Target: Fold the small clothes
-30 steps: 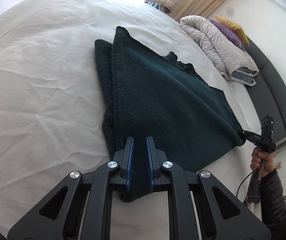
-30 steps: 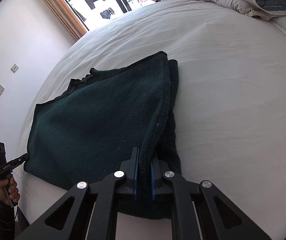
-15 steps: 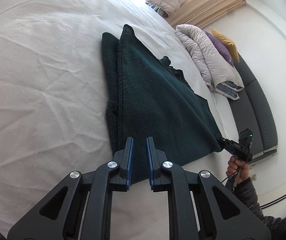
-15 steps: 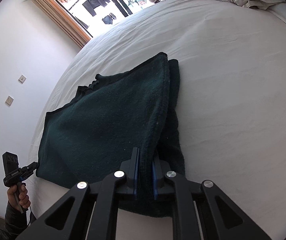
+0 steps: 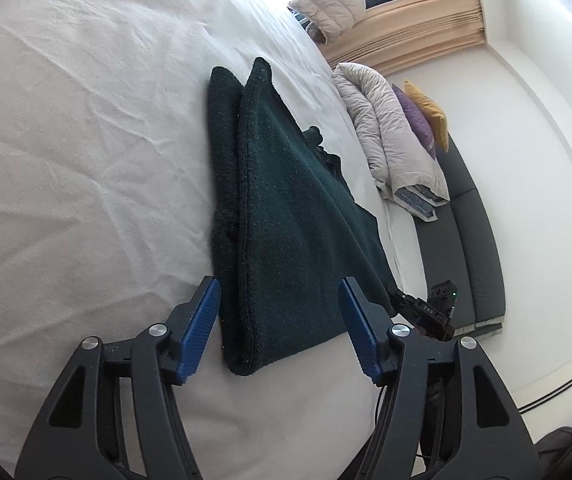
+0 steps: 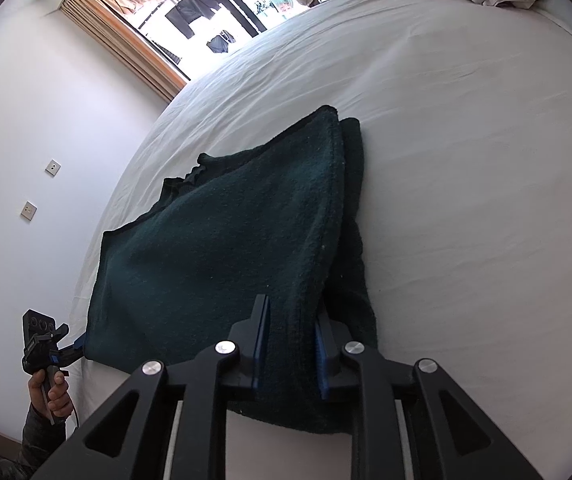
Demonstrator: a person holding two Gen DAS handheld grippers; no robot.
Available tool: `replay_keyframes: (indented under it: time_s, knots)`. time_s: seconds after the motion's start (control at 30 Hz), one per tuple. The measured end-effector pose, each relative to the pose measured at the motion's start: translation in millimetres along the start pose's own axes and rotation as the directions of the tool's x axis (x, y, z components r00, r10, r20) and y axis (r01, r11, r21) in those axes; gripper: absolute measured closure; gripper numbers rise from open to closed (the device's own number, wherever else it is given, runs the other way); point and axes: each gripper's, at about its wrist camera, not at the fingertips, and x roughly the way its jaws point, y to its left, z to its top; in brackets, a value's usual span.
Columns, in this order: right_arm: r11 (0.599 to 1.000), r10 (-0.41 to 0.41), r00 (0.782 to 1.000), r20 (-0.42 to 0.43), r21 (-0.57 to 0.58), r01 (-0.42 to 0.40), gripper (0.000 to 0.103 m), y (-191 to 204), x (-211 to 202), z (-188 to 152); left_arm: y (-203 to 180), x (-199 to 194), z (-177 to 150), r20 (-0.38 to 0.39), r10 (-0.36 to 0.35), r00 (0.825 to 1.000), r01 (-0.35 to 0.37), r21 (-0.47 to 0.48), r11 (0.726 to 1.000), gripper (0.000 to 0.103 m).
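Observation:
A dark green knitted garment lies folded on the white bed. My left gripper is open, its blue pads on either side of the garment's near corner without gripping it. In the right wrist view the same garment lies flat, and my right gripper has its jaws partly open around the near folded edge, the cloth loose between the pads. Each gripper shows small in the other's view: the right gripper at the garment's far corner, the left gripper by the opposite corner.
A rumpled grey duvet with purple and yellow pillows lies at the bed's far side beside a dark sofa. A window with a tan curtain is behind. The bed edge runs near the left gripper.
My left gripper let go of the garment's corner and opened wide. My right gripper's jaws have parted from a tight grip. The garment has settled onto the bed.

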Motion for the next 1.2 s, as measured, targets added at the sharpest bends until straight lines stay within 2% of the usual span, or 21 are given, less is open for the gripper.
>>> replay_keyframes:
  time_s: [0.07, 0.13, 0.27, 0.43, 0.47, 0.5, 0.53, 0.6, 0.7, 0.8, 0.93, 1.1, 1.2]
  knots:
    - [1.0, 0.0, 1.0, -0.001, -0.001, 0.0, 0.08, -1, 0, -1, -2, 2, 1, -0.02, 0.015, 1.0, -0.015, 0.016, 1.0, 0.043]
    - [1.0, 0.001, 1.0, -0.006, -0.005, -0.001, 0.08, -1, 1, -1, -6, 4, 2, -0.04, 0.03, 0.999, -0.028, 0.042, 0.999, 0.048]
    - [1.0, 0.006, 1.0, -0.009, -0.017, -0.006, 0.08, 0, 1, -1, -20, 12, 0, -0.075, 0.04, 0.996, -0.033, 0.096, 0.995, 0.07]
    - [0.999, 0.005, 1.0, -0.02, -0.053, -0.007, 0.08, 6, 2, 0, -31, 27, -1, -0.112, 0.082, 0.99, -0.064, 0.153, 0.986, 0.079]
    - [0.998, -0.004, 1.0, -0.025, -0.061, 0.002, 0.08, 7, 3, 0, -32, 32, -1, -0.116, 0.102, 0.988, -0.083, 0.162, 0.983, 0.084]
    - [0.998, -0.014, 0.999, -0.031, -0.068, 0.012, 0.081, 8, 4, 0, -31, 35, 0, -0.118, 0.134, 0.984, -0.113, 0.168, 0.979, 0.093]
    - [0.997, -0.026, 0.999, -0.039, -0.072, 0.023, 0.084, 9, 6, 1, -30, 39, 1, -0.116, 0.159, 0.98, -0.138, 0.167, 0.976, 0.097]
    - [0.997, -0.04, 0.998, -0.049, -0.071, 0.036, 0.092, 9, 9, 1, -24, 41, 2, -0.107, 0.173, 0.979, -0.156, 0.151, 0.976, 0.098]
    - [0.995, -0.07, 0.996, -0.057, -0.07, 0.066, 0.097, 5, 10, 1, -24, 39, -3, -0.077, 0.201, 0.976, -0.186, 0.173, 0.967, 0.099]
    - [0.995, -0.093, 0.994, -0.048, -0.034, 0.091, 0.097, -5, 9, 2, -25, 33, -8, -0.046, 0.23, 0.972, -0.218, 0.187, 0.958, 0.099]
    - [0.994, -0.107, 0.994, -0.036, -0.016, 0.107, 0.098, -13, 7, 2, -14, 23, -9, -0.023, 0.223, 0.974, -0.217, 0.162, 0.963, 0.099]
    - [0.989, -0.055, 0.999, -0.002, 0.135, 0.054, 0.099, -48, 13, 8, -12, 22, -16, -0.001, 0.238, 0.971, -0.234, 0.163, 0.958, 0.099]
    - [0.985, -0.093, 0.995, 0.034, 0.146, 0.087, 0.097, -48, 8, 15, -7, 18, -16, 0.003, 0.23, 0.973, -0.227, 0.155, 0.961, 0.099]
